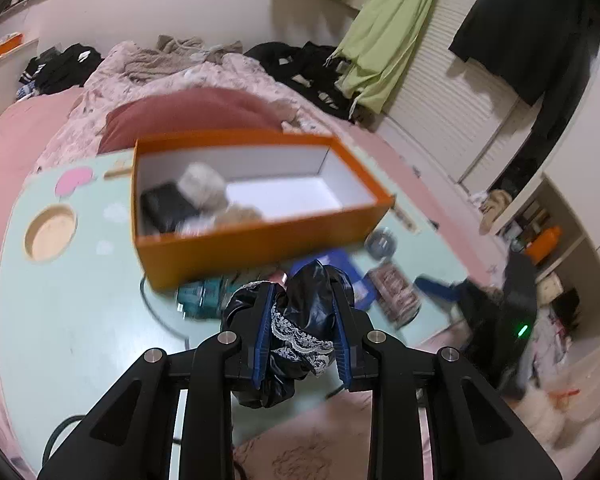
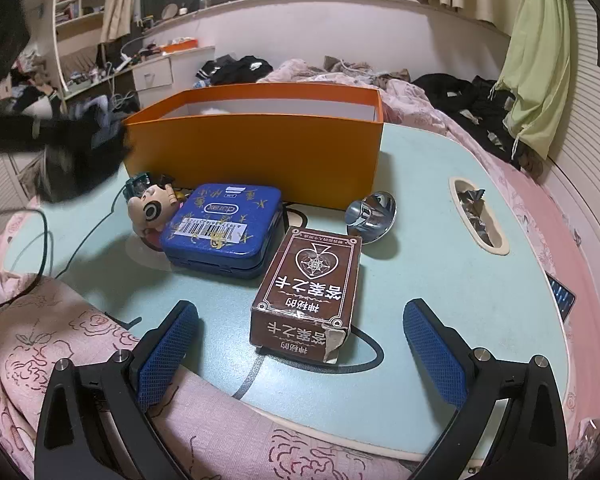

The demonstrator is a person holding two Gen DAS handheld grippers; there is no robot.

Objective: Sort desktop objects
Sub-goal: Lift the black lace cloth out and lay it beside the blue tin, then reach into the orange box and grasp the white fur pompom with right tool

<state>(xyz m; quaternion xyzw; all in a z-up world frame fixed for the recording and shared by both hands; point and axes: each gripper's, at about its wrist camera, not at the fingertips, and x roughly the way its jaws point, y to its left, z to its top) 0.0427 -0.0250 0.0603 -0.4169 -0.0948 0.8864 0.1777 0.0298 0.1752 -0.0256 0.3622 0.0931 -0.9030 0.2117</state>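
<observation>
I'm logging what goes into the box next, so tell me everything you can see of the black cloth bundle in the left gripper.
The black cloth bundle is crumpled, slightly shiny dark fabric with a strip of white lace trim across its lower part. It is bunched between the blue pads of the left gripper, which is shut on it; folds bulge above the fingertips and hang below them. It sits raised over the pale green table, nearer the camera than the orange box, touching only the pads.
</observation>
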